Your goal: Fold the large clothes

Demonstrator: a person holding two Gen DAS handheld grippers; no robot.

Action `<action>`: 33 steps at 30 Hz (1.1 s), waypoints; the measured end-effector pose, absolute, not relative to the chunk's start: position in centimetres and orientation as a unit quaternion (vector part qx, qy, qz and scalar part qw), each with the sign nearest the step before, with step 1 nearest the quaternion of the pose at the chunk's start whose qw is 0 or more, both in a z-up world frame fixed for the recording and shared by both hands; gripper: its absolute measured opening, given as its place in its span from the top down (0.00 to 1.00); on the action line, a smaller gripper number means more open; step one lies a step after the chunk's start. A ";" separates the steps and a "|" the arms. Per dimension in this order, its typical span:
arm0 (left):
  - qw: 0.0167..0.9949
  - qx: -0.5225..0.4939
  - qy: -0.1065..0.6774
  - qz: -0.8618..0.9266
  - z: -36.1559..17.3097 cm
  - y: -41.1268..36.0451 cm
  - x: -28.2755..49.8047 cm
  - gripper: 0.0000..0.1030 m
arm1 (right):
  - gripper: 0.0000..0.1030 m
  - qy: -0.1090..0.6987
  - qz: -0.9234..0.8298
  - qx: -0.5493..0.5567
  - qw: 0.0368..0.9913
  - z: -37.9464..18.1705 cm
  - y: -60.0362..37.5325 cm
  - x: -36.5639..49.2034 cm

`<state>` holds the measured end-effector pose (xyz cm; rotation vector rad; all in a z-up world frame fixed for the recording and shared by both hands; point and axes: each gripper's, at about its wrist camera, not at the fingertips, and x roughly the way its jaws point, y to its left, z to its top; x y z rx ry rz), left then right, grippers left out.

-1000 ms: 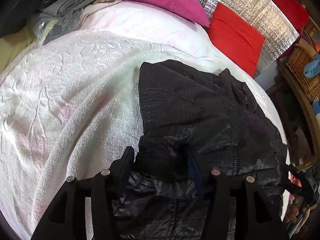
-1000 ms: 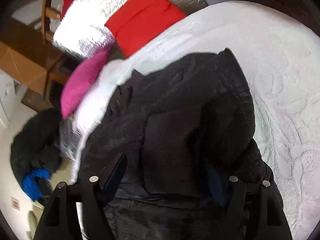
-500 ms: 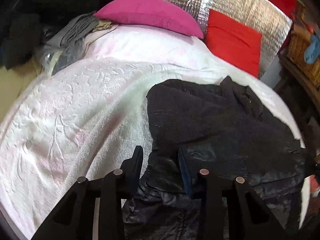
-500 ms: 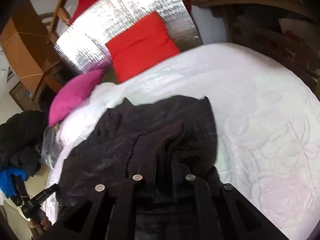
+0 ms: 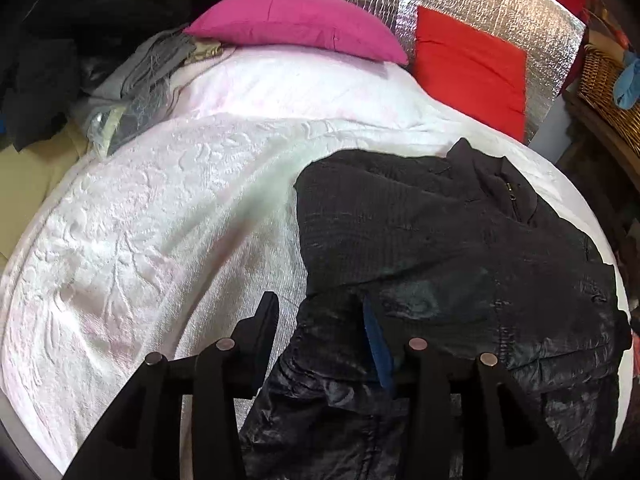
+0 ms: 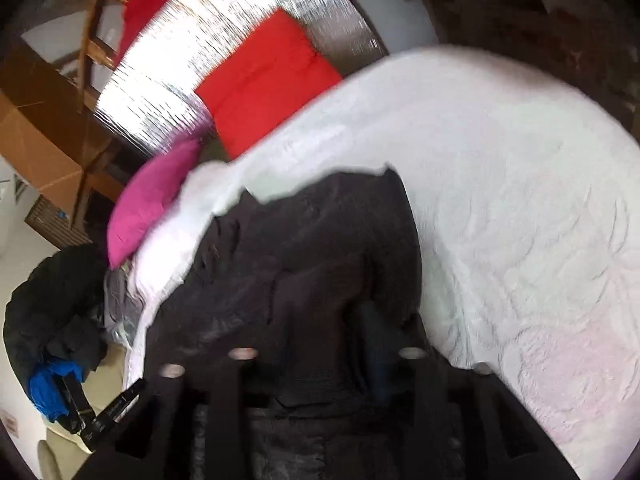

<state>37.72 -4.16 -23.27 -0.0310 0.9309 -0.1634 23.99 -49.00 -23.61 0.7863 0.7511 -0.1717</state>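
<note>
Pink pillow [image 5: 296, 24], red cushion [image 5: 472, 72], wicker basket [image 5: 604, 88], grey clothes heap [image 5: 140, 76].

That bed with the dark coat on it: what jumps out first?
A black jacket sprawls on the white bedspread, right in front of both grippers. Behind it, a pink pillow and a red cushion glow against a shiny silver sheet at the bed's head.
</note>
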 end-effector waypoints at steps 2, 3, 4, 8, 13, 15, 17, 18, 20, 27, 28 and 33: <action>0.898 -0.009 0.434 -0.075 -22.7 -4.3 37.4 0.53 | 0.18 0.313 -0.083 0.366 0.873 -22.2 -48.5 23.4; 0.901 -0.006 0.427 -0.075 -22.5 -4.4 37.3 0.51 | 0.18 0.300 -0.080 0.357 0.881 -21.8 -48.1 23.2; 0.905 -0.003 0.418 -0.075 -22.2 -4.6 37.1 0.50 | 0.18 0.296 -0.076 0.339 0.890 -21.2 -47.4 23.3; 0.919 0.018 0.383 -0.087 -21.1 -5.5 36.1 0.48 | 0.32 0.319 -0.055 0.276 0.905 -21.1 -44.1 24.6; 0.921 0.048 0.363 -0.129 -20.8 -7.5 34.9 0.36 | 0.64 0.385 -0.032 0.188 0.903 -22.8 -39.0 27.0; 0.914 0.073 0.372 -0.146 -21.3 -8.7 34.8 0.35 | 0.64 0.411 -0.024 0.168 0.896 -24.0 -37.7 27.6; 0.902 0.095 0.390 -0.156 -22.2 -9.6 34.9 0.35 | 0.64 0.435 -0.026 0.141 0.889 -25.0 -36.7 28.2; 0.894 0.106 0.406 -0.158 -22.8 -9.9 35.1 0.35 | 0.64 0.445 -0.024 0.131 0.885 -25.4 -36.5 28.5; 0.876 0.123 0.438 -0.159 -24.2 -10.3 35.6 0.35 | 0.64 0.462 -0.016 0.124 0.878 -25.8 -36.5 28.6; 0.874 0.128 0.440 -0.164 -24.4 -10.4 35.4 0.35 | 0.63 0.464 0.011 0.181 0.867 -25.0 -38.9 28.2; 0.874 0.119 0.440 -0.166 -24.2 -10.3 35.5 0.35 | 0.63 0.453 0.011 0.202 0.868 -24.6 -39.7 28.1; 0.885 0.074 0.429 -0.165 -22.9 -8.9 36.0 0.33 | 0.24 0.383 -0.047 0.290 0.876 -23.7 -45.4 27.8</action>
